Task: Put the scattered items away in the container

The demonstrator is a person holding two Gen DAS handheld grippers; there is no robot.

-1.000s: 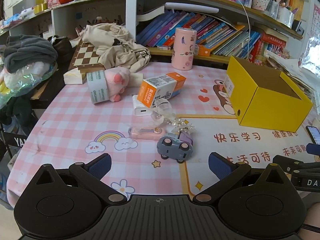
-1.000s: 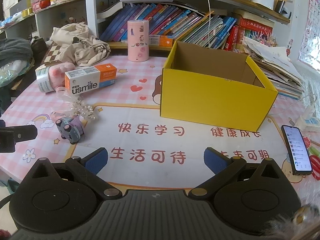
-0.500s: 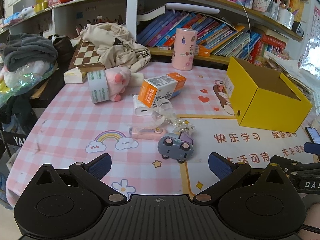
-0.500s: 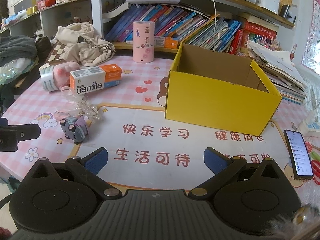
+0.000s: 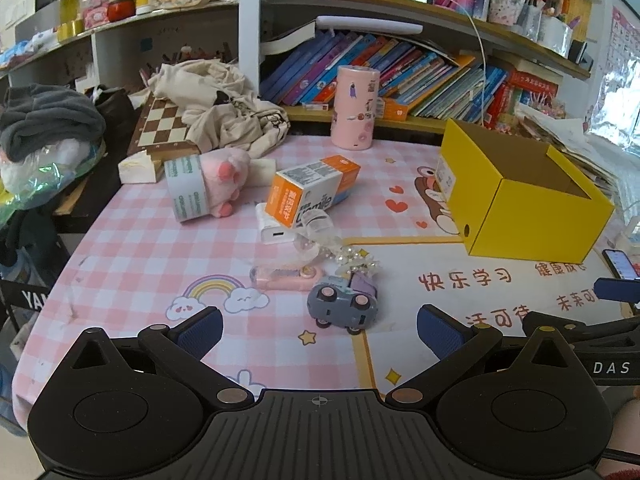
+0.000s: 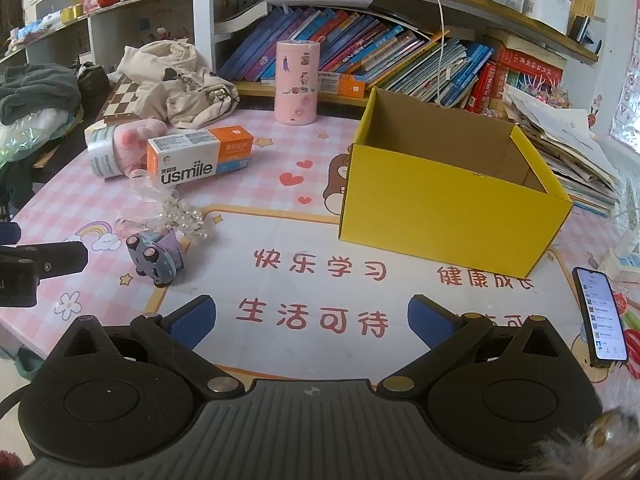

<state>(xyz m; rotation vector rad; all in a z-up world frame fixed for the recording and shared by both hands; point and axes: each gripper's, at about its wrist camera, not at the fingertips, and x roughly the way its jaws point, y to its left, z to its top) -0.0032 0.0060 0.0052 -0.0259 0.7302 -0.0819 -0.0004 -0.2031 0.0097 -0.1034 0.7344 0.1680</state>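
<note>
Left gripper (image 5: 318, 330): fingers spread, empty, above the worktop (image 5: 132, 264); toy car (image 5: 342, 305) just ahead at 12 o'clock. Right gripper (image 6: 310, 322): fingers spread, empty. Yellow box (image 6: 444, 196) open-topped at its 1 o'clock; toothpaste carton (image 6: 199, 155) at 11 o'clock.

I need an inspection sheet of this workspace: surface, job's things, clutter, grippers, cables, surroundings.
Surface: pink checked table mat, printed with cartoons.
Job's things: yellow box open, looks empty; toy car, toothpaste box, bead string, pink toy scattered outside it.
Clutter: phone, pink canister, chessboard.
Grippers: left gripper and right gripper open, holding nothing.
Cables: white cable hanging above the box.
Surroundings: bookshelves, clothes pile.
</note>
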